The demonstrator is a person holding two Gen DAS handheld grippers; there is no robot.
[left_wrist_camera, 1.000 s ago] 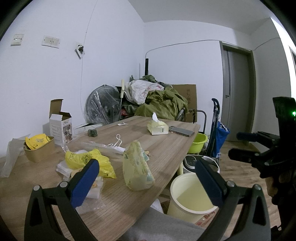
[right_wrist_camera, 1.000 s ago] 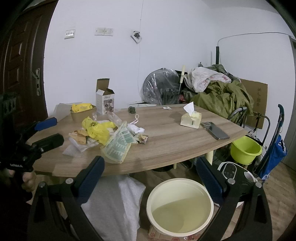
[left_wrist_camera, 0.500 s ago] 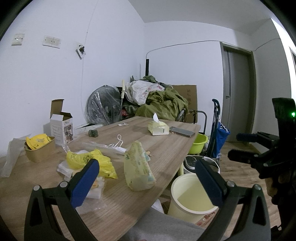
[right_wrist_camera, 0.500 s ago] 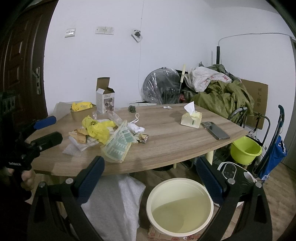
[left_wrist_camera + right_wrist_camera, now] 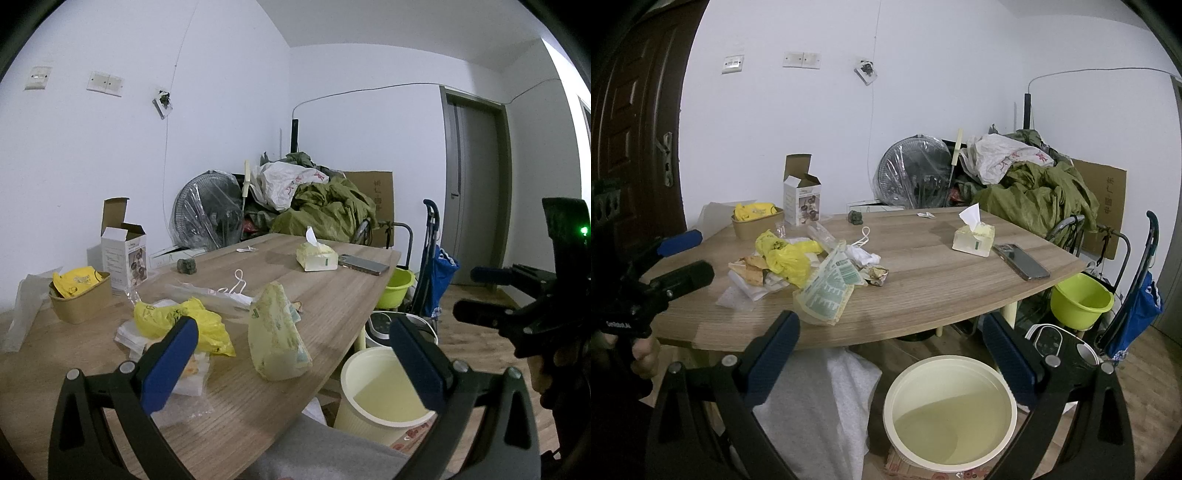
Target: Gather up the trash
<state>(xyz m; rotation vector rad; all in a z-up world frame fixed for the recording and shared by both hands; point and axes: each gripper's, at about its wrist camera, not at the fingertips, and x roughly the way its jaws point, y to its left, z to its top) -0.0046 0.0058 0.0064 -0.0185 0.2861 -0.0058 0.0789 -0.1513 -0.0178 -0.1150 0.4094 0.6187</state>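
Trash lies in a heap on the wooden table [image 5: 332, 295]: a pale green wet-wipe packet [image 5: 275, 334] [image 5: 827, 291], a yellow plastic bag [image 5: 184, 325] [image 5: 786, 256], and crumpled white paper and wrappers [image 5: 866, 258]. A cream waste bin [image 5: 384, 395] [image 5: 951, 410] stands on the floor by the table's near edge. My left gripper [image 5: 295, 362] is open and empty, held over the near table edge just short of the packet. My right gripper [image 5: 890, 350] is open and empty, above the bin and short of the table.
On the table stand a tissue box [image 5: 973, 236], a phone [image 5: 1021, 262], an open white carton [image 5: 801, 199] and a brown bowl with yellow trash [image 5: 755, 221]. A lime basin [image 5: 1082, 299], a blue trolley [image 5: 1137, 295], a fan and piled clothes crowd the far right.
Both grippers have barely moved; the views shift very slightly. Both stay open and empty.
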